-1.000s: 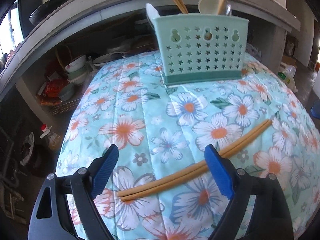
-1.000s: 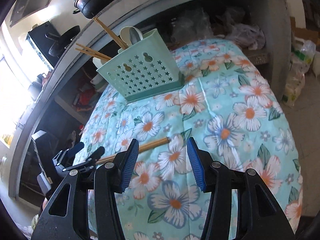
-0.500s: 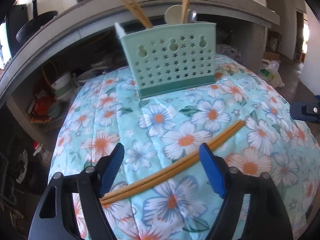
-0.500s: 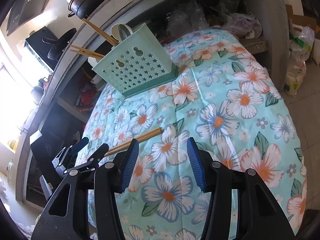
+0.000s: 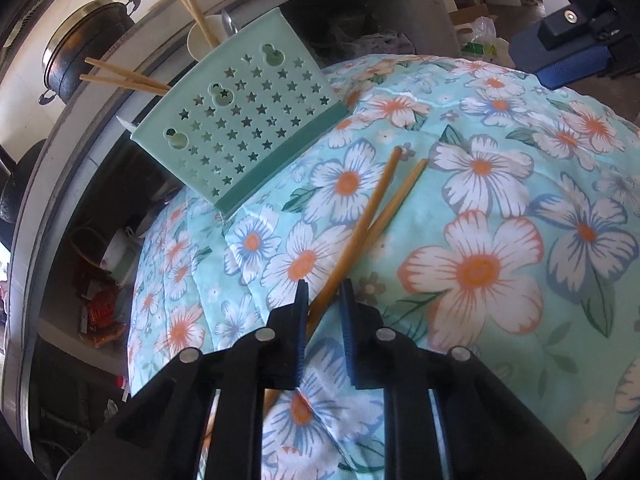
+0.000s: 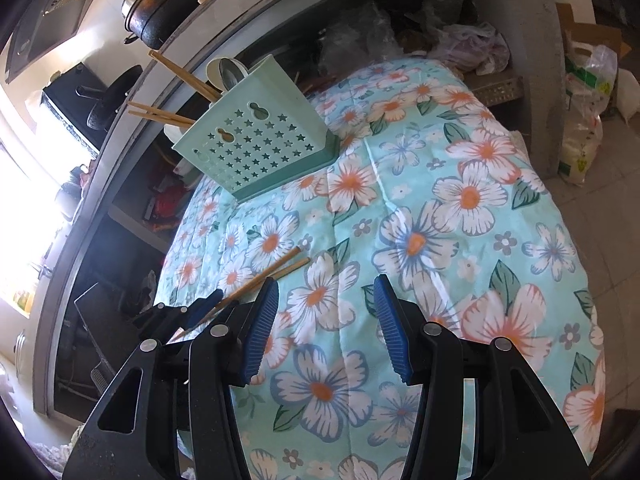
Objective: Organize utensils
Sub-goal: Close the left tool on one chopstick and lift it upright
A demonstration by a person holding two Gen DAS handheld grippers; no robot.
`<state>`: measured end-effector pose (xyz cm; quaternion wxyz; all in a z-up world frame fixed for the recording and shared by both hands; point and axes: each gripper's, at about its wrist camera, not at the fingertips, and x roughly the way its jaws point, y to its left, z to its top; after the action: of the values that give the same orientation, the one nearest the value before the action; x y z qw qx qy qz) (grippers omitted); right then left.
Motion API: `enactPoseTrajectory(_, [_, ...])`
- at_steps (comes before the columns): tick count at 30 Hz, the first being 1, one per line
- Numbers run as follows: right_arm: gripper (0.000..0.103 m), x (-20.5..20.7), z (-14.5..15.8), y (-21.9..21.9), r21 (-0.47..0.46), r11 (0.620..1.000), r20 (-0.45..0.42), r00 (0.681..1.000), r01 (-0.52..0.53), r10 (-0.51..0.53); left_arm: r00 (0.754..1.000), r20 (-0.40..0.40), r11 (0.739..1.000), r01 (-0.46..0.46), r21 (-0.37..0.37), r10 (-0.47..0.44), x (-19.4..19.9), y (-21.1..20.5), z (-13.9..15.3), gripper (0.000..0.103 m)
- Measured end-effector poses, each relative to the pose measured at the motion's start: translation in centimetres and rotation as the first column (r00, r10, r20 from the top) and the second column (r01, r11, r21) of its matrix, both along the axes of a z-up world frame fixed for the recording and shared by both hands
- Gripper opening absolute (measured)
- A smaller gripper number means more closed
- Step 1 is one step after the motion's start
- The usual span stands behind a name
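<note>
Two wooden chopsticks (image 5: 372, 212) lie crossed on the flowered tablecloth (image 5: 500, 240), their near ends between the jaws of my left gripper (image 5: 323, 292). Those jaws are closing, and the blue pads pinch the sticks. From the right wrist view, the chopsticks (image 6: 276, 270) stick out of the left gripper (image 6: 208, 304) at the table's left edge. My right gripper (image 6: 326, 280) hovers open over the cloth with nothing between its pads; it also shows as a blue pad (image 5: 568, 52) at top right. A mint star-holed caddy (image 5: 248, 120) (image 6: 260, 148) stands at the back with chopsticks and a white spoon inside.
Behind the caddy runs a grey counter with a black pot (image 5: 84, 48) (image 6: 168, 4) on top. Under the counter, shelves hold bowls and red packets (image 5: 104, 312). Plastic bags (image 6: 584, 120) sit on the floor to the right. The cloth drops off at the left and right edges.
The left gripper rolled, moved in along the chopsticks and closed from wide open to a narrow pinch on them. The sticks now cross instead of lying side by side. The right gripper stayed put.
</note>
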<state>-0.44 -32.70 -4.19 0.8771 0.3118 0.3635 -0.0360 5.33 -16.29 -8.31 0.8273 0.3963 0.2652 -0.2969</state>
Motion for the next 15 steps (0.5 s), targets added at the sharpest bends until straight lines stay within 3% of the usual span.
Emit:
enactPoseTrajectory(3, [0.048,-0.1,0.1,-0.2,-0.001,1.0,0.001,1.0,0.009,-0.009,0.998,-0.062,1.0,0.006,-0.006,-0.007,-0.5,0.8,0.8,0.009])
enactPoseTrajectory(6, [0.048,-0.1,0.0,-0.4,0.0,1.0,-0.001,1.0,0.014,-0.014,0.972,-0.235,0.997,-0.041,-0.058,0.027,-0.1,2.2,1.5,0.007])
enactPoseTrajectory(9, [0.048,0.0,0.0,-0.2,0.006,1.0,-0.002,1.0,0.012,-0.012,0.903,-0.423,0.979,-0.145,-0.146,0.071,1.1,4.0,1.8,0.007])
enactPoseTrajectory(11, [0.048,0.3,-0.1,0.1,0.022,1.0,-0.001,1.0,0.0,0.0,0.842,-0.53,0.951,-0.237,-0.201,0.098,2.2,5.3,1.7,0.007])
enactPoseTrajectory(13, [0.048,0.6,-0.3,0.4,0.065,0.998,0.001,1.0,-0.019,0.019,0.771,-0.628,0.91,-0.33,-0.252,0.106,3.2,6.7,1.5,0.007])
enactPoseTrajectory(15, [0.047,1.4,-0.8,0.7,0.172,0.984,0.009,0.999,-0.055,0.054,0.724,-0.681,0.872,-0.4,-0.283,0.111,3.9,7.7,1.2,0.007])
